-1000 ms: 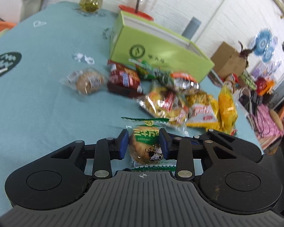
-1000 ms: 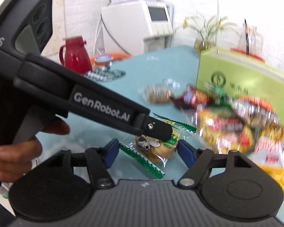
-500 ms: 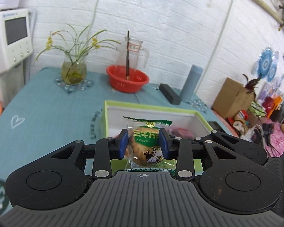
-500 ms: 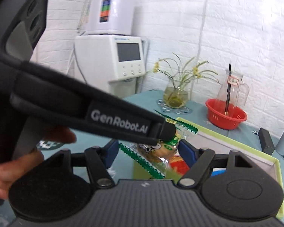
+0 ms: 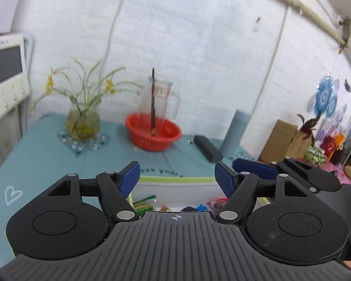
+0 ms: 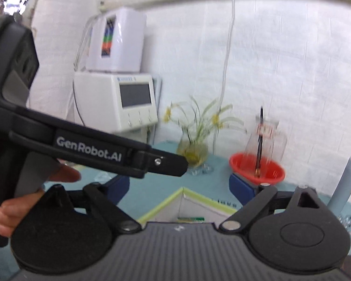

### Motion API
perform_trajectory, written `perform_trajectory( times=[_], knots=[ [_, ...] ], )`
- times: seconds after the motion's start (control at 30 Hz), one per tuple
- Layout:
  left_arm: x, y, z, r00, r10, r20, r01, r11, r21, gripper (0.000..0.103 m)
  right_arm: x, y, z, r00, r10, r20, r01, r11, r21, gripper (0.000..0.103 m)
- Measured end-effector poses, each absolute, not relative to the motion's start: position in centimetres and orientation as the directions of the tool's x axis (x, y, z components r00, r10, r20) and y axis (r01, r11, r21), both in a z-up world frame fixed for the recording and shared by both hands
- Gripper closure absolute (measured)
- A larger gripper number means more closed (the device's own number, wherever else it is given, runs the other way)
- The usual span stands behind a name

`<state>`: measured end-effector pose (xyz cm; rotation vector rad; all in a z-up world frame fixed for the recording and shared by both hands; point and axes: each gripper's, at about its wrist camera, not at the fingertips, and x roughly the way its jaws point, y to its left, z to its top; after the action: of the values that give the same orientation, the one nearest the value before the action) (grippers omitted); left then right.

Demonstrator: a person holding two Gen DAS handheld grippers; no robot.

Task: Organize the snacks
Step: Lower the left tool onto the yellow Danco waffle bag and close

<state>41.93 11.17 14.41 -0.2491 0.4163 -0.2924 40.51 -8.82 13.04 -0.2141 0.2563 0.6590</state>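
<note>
My left gripper (image 5: 176, 179) hangs over the green-rimmed white box (image 5: 175, 191), its jaws opening with nothing between them. Down inside the box lies the green-edged snack packet (image 5: 144, 203) next to other wrapped snacks (image 5: 213, 204). My right gripper (image 6: 180, 187) is beside it over the box's near corner (image 6: 161, 206), its jaws also opening and empty. One of its blue fingertips (image 5: 252, 166) shows at the right of the left wrist view. The left gripper's black body (image 6: 93, 149) crosses the right wrist view, held by a hand (image 6: 2, 210). A strip of the packet (image 6: 190, 219) shows in the box.
Behind the box on the teal tablecloth stand a red basket (image 5: 153, 134) with a glass jug, a vase of plants (image 5: 82, 121), a black bar (image 5: 207, 147) and a grey cylinder (image 5: 234, 133). A white machine (image 6: 119, 98) stands at the left; cardboard boxes and clutter (image 5: 292, 140) at the right.
The left gripper held the green-edged packet above the box; its jaws have opened and the packet now lies in the box. The right gripper's jaws have widened too. Both views have tipped upward.
</note>
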Motion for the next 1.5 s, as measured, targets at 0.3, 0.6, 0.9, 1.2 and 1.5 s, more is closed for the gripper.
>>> perform_trajectory(
  times=[0.3, 0.6, 0.9, 1.2, 1.5],
  knots=[
    [33.7, 11.3, 14.6, 0.878, -0.334, -0.343, 0.252, 0.931, -0.262, 0.035, 32.9, -10.6, 12.5, 0.752, 0.589, -0.297, -0.641, 0.758, -0.12, 0.01],
    [29.7, 9.1, 3.9, 0.712, -0.406, -0.574, 0.204, 0.901, -0.383, 0.044, 27.1, -14.7, 2.0, 0.656, 0.536, -0.532, -0.553, 0.82, 0.144, 0.01],
    [31.1, 6.6, 1.1, 0.646, -0.412, -0.643, 0.226, 0.908, -0.354, 0.05, 26.5, -15.0, -1.3, 0.603, 0.523, -0.603, -0.527, 0.828, 0.191, 0.01],
    [30.1, 5.6, 0.6, 0.597, -0.435, -0.674, 0.251, 0.899, -0.359, 0.071, 26.7, -13.9, -1.7, 0.568, 0.539, -0.621, -0.583, 0.797, 0.158, 0.009],
    [22.6, 5.2, 0.5, 0.576, -0.45, -0.683, 0.246, 0.892, -0.38, 0.057, 22.4, -14.4, -1.6, 0.537, 0.575, -0.617, -0.624, 0.763, 0.168, 0.01]
  ],
)
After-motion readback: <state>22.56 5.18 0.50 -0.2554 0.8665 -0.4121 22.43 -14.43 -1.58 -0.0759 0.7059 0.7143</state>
